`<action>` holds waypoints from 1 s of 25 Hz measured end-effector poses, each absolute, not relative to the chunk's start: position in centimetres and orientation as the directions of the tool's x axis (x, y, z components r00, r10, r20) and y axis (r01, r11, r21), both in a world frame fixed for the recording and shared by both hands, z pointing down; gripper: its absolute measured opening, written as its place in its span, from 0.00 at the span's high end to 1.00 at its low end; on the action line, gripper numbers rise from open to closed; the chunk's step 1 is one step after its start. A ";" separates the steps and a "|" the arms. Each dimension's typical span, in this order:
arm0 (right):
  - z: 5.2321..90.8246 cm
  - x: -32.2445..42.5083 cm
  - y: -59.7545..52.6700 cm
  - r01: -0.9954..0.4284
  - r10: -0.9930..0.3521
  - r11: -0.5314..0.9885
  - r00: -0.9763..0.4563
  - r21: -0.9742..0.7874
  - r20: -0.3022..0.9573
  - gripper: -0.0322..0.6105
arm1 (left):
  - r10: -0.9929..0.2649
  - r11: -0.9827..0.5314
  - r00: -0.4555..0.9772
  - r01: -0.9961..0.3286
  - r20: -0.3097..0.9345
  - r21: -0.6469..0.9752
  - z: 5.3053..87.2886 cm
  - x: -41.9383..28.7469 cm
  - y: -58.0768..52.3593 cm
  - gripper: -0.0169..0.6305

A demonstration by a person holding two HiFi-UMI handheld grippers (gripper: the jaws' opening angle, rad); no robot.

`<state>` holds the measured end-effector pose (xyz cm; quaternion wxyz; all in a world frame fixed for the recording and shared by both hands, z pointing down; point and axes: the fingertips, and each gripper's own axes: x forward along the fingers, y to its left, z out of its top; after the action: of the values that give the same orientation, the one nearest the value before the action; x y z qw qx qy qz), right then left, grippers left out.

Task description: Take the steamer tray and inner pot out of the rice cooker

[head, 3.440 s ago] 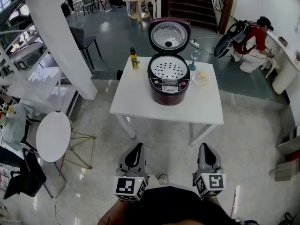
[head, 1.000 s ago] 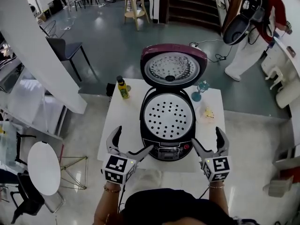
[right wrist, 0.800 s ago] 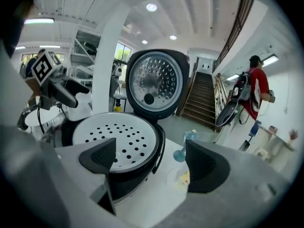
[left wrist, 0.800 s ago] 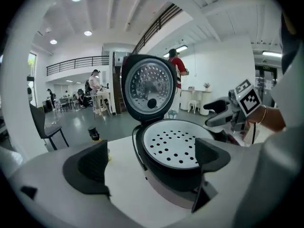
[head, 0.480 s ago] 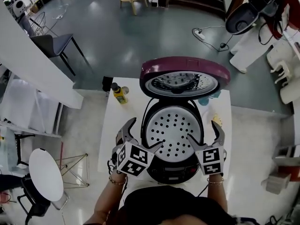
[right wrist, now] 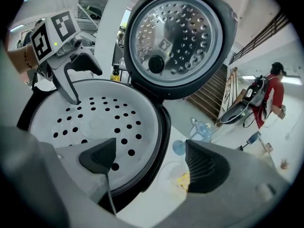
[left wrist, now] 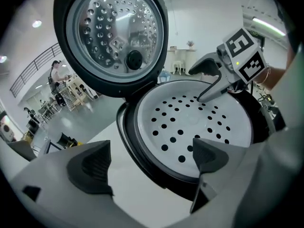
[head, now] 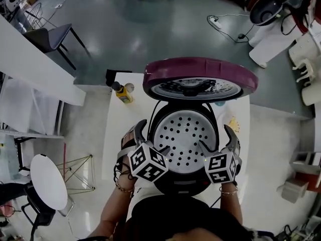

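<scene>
The dark red rice cooker stands on the white table with its lid up. A white steamer tray full of holes fills its mouth and hides the inner pot. My left gripper is open at the cooker's left rim, one finger over the tray, the other outside the rim. My right gripper is open at the right rim, set across it the same way. In the right gripper view the tray lies left of the open gripper. The left gripper holds nothing.
A yellow bottle stands at the table's far left corner. A blue stemmed glass and a small plate with yellow food sit right of the cooker. The raised lid overhangs the tray's far side.
I have come up to the table. Both grippers rose from low in front of me, went forward along the cooker's sides, and now sit at the tray's left and right rims.
</scene>
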<state>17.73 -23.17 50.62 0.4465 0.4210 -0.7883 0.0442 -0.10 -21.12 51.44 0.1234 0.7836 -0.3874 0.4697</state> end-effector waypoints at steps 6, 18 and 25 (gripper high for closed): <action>51.6 17.3 -23.3 -0.698 -0.569 0.674 -0.283 0.240 0.772 0.29 | -0.534 -0.643 0.211 -0.731 0.819 -0.230 50.8 -0.3 -21.8 0.60; 48.6 17.5 -23.7 -0.770 -0.617 0.621 -0.365 0.147 0.697 0.78 | -0.532 -0.607 0.199 -0.767 0.823 -0.207 49.7 0.2 -21.7 0.74; 44.0 18.0 -24.3 -0.827 -0.729 0.562 -0.508 -0.023 0.460 0.85 | -0.577 -0.564 0.230 -0.806 0.784 -0.179 47.7 0.3 -21.6 0.77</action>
<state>17.96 -24.30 44.00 0.2039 0.4522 -0.8599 0.1203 0.29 -21.57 47.67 0.1335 0.7726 -0.4476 0.4299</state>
